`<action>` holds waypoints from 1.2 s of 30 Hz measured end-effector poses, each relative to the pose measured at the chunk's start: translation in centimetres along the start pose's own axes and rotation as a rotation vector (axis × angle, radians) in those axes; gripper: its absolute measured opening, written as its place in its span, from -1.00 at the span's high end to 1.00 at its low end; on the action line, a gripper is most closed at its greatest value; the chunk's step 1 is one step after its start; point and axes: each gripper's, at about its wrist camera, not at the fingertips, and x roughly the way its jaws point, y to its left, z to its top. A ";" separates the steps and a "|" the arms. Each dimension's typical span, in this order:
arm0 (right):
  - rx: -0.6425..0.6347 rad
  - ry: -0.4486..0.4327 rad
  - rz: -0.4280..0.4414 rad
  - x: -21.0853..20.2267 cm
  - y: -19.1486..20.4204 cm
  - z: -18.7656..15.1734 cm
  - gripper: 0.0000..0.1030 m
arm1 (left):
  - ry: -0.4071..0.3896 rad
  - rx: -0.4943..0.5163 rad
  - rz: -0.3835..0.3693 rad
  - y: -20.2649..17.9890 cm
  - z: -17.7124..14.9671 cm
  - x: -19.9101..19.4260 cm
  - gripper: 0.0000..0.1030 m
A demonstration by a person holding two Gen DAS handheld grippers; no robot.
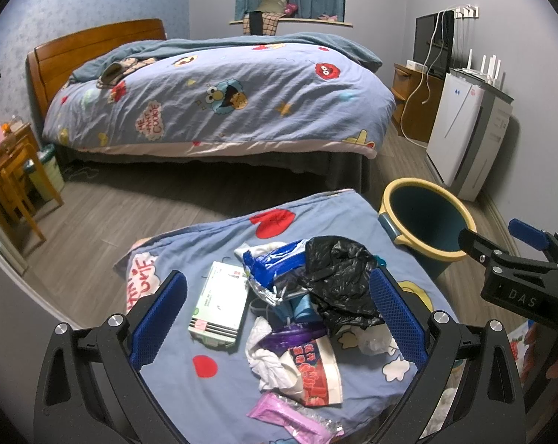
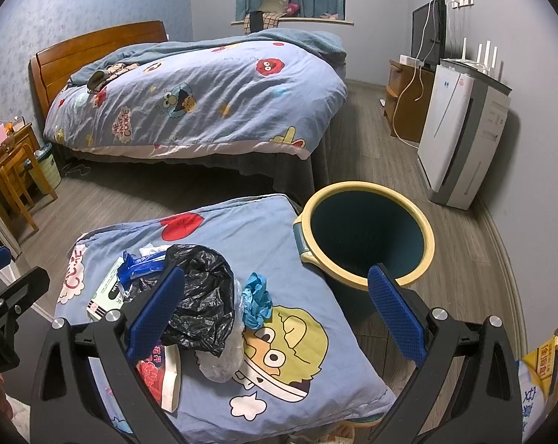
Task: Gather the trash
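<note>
A pile of trash lies on a blue cartoon-print cushion (image 1: 219, 388): a black plastic bag (image 1: 338, 277), a blue-and-white wrapper (image 1: 275, 259), a white-green box (image 1: 219, 303), a red-and-white packet (image 1: 316, 373), a pink packet (image 1: 290, 418) and white tissue (image 1: 268, 362). My left gripper (image 1: 279, 318) is open above the pile, holding nothing. My right gripper (image 2: 275, 310) is open and empty over the cushion (image 2: 308, 377), by the black bag (image 2: 201, 296) and a crumpled blue glove (image 2: 256, 299). A dark bin with a yellow rim (image 2: 367, 229) stands on the floor right of the cushion, also in the left wrist view (image 1: 427, 218).
A bed (image 1: 219, 96) with a matching duvet fills the back. A white air purifier (image 1: 464, 129) and a wooden TV cabinet (image 1: 416, 103) stand on the right wall. Wooden stools (image 1: 9, 177) and a small white bin (image 1: 49, 170) stand at left. Wood floor lies between.
</note>
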 end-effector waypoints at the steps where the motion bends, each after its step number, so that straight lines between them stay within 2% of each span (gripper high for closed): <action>1: 0.001 0.000 0.000 0.0 0.0 0.1 -0.89 | 0.000 0.000 0.001 0.0 0.0 0.0 -0.90; 23: 0.003 0.025 0.011 0.9 0.2 -0.4 -0.89 | -0.010 0.021 -0.009 0.4 0.4 0.2 -0.90; 29: 0.018 0.093 0.083 3.4 0.0 1.3 -0.89 | 0.018 -0.010 0.017 2.8 1.6 2.1 -0.90; 32: 0.027 0.121 0.093 5.3 -0.1 2.0 -0.89 | 0.037 -0.030 0.072 4.6 2.2 3.5 -0.90; 36: 0.035 0.176 0.126 8.3 0.5 2.4 -0.89 | 0.065 -0.110 0.077 7.7 2.5 6.1 -0.90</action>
